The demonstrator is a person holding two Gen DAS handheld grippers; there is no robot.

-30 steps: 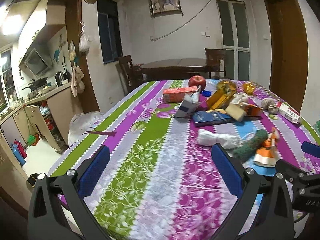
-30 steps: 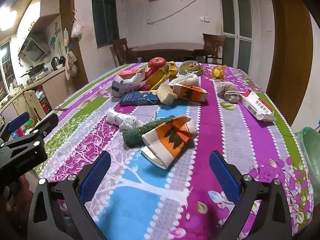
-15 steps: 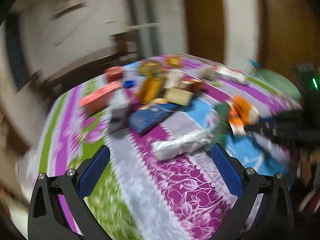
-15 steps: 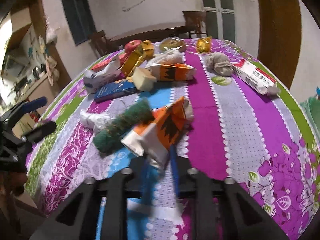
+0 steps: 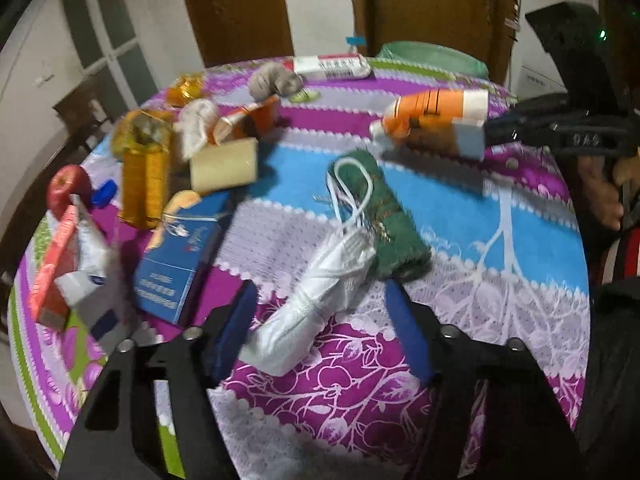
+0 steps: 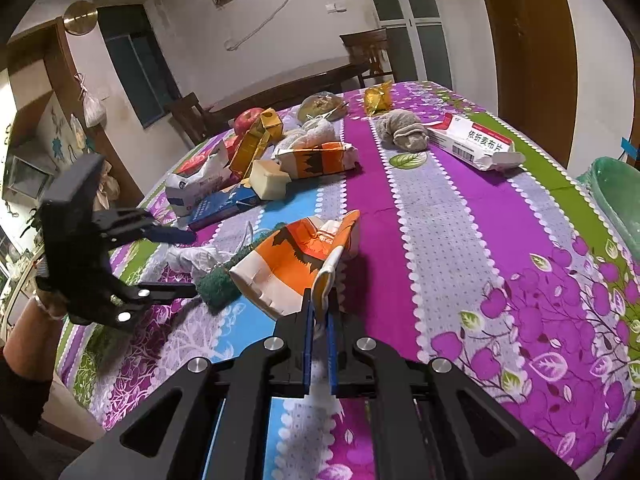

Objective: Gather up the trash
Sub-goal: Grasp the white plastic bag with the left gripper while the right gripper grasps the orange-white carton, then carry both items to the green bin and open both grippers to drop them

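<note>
So the right gripper [image 6: 319, 322] has its fingers pinched all the way in on a flap of the orange-and-white carton [image 6: 294, 264]. That carton is crumpled and flattened, orange with a dark jagged print and a white torn-open end, lying on the blue stripe of the bench [image 6: 460, 240] near its front edge. From the left wrist view the same carton [image 5: 436, 120] sits at the far right with the black fingers clamped on its white end.

The left gripper [image 5: 320, 332] is about halfway open and closing, blue fingers [image 5: 406, 332] on either side of the twisted white plastic bag [image 5: 316, 296]. The pads aren't pressing on it as far as I can see. The bag is a long scrunched roll with looped white handles lying over the rolled green cloth [image 5: 384, 216], which touches it on the right.

Other junk further back on the bench: a blue box [image 5: 176, 256], a pale yellow block [image 5: 224, 164], a gold packet [image 5: 144, 176], a red apple [image 5: 66, 188], a second orange carton [image 6: 320, 158], a grey balled-up rag [image 6: 402, 134] and a white medicine box [image 6: 476, 146]. A green bin [image 6: 616, 196] sits off the right edge of the bench.
</note>
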